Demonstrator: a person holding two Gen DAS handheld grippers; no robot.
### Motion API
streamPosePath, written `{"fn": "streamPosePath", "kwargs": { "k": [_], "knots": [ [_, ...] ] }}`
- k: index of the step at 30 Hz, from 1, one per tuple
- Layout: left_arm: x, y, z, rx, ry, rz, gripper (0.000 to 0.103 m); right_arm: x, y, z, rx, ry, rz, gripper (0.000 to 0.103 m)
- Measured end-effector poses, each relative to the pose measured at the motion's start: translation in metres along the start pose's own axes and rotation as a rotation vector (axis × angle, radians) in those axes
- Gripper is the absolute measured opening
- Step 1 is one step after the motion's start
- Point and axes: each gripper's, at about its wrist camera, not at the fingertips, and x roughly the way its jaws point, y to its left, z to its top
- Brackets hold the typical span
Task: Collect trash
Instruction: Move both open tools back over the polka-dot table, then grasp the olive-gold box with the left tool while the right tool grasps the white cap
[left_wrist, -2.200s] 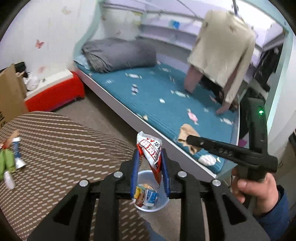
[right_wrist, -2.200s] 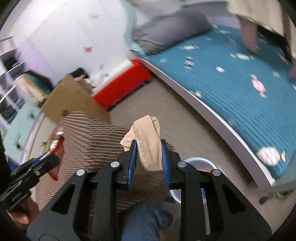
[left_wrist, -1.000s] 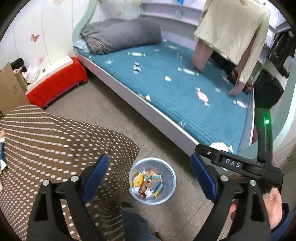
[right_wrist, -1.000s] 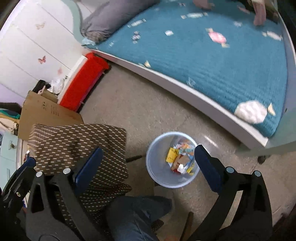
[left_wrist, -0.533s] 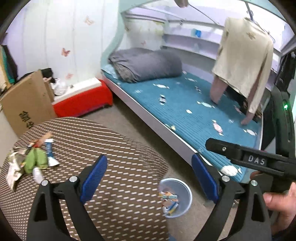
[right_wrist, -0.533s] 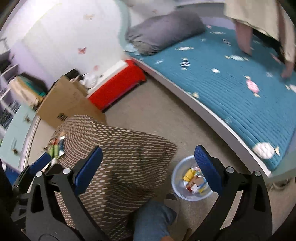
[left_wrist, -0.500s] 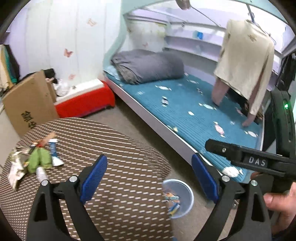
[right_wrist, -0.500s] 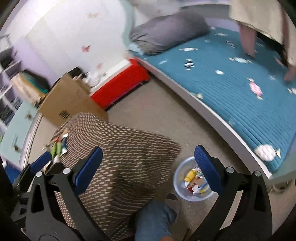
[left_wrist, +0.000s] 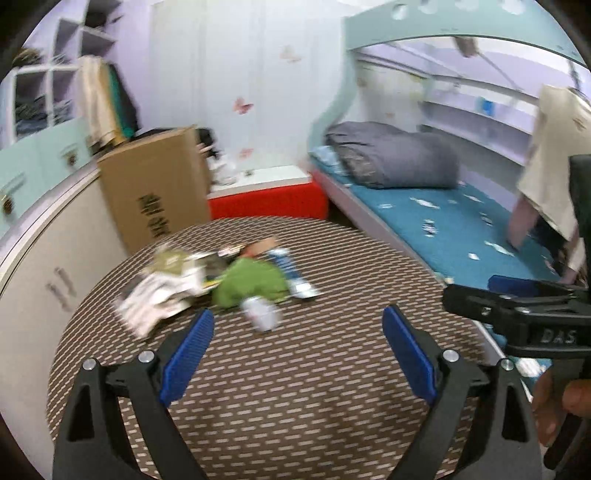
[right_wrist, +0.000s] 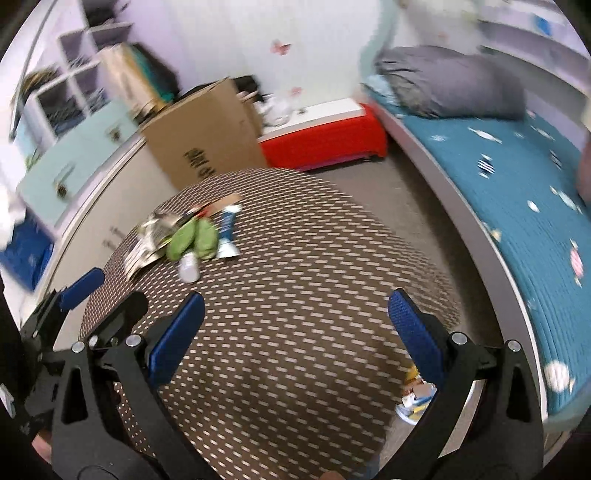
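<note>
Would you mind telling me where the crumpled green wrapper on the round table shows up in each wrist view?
Left wrist: the crumpled green wrapper lies left of centre, beyond the open left gripper.
Right wrist: the wrapper sits upper left, far across the table.
Shared landmark: the brown cardboard box behind the table.

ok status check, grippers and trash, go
Left gripper open, empty. Right gripper open, empty. Trash pile on round table, untouched. Path clear.
</note>
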Motion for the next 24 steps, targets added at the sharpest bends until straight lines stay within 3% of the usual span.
{"fn": "streamPosePath", "kwargs": {
  "k": [12,17,19,21,24],
  "knots": [
    [0.019,0.109,-0.017,-0.124,0.04,0.163,0.09,0.092,0.105,0.012,-0.211,0.079,0.071,0.094],
    [0.031,0.133,-0.007,-0.153,0.03,0.127,0.093,0.127,0.125,0.012,-0.254,0.128,0.059,0.066],
    [0.041,0.137,0.001,-0.147,0.036,0.127,0.094,0.138,0.126,0.011,-0.254,0.14,0.051,0.042],
    [0.052,0.136,0.009,-0.133,0.042,0.12,0.094,0.144,0.126,0.01,-0.256,0.143,0.045,0.028],
    [0.069,0.126,0.02,-0.094,0.05,0.108,0.096,0.139,0.119,0.008,-0.244,0.131,0.073,0.026]
  ]
}}
